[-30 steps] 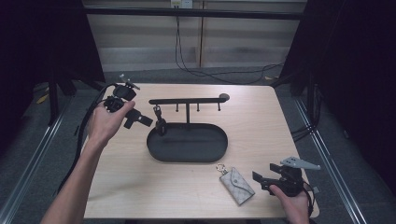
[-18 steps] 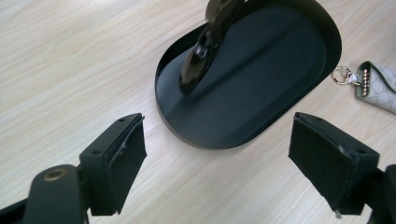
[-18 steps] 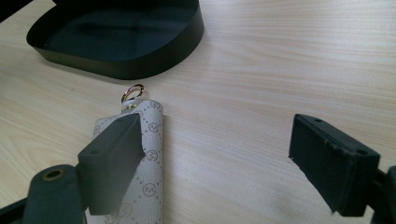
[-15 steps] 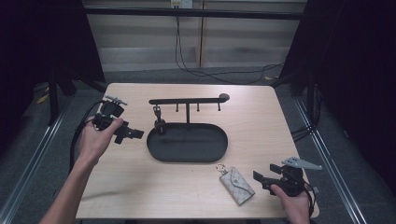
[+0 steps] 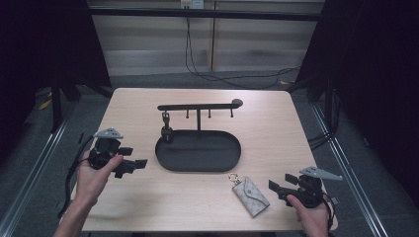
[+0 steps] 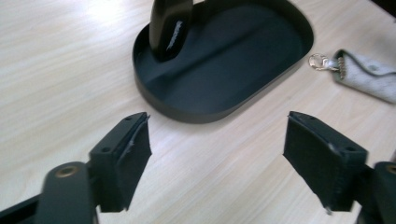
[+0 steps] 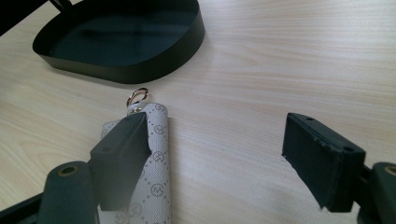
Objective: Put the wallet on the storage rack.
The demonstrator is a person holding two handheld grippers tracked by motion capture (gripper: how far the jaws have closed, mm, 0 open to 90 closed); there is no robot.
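My left claw (image 5: 129, 165): spread, empty, facing the tray (image 5: 198, 165). Right claw (image 5: 280, 188): spread beside the pouch (image 5: 251, 196), likely for pickup.

Pouch (image 5: 251, 195) (grey) lies beside tray (image 5: 168, 160).

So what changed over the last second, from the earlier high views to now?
The left tool drew back from beside the black key stand, toward the person and the table's left edge, jaws open and empty. It took hold of nothing. The right tool stayed open beside the grey key pouch, which did not move; the dark fob hangs on the stand as before.
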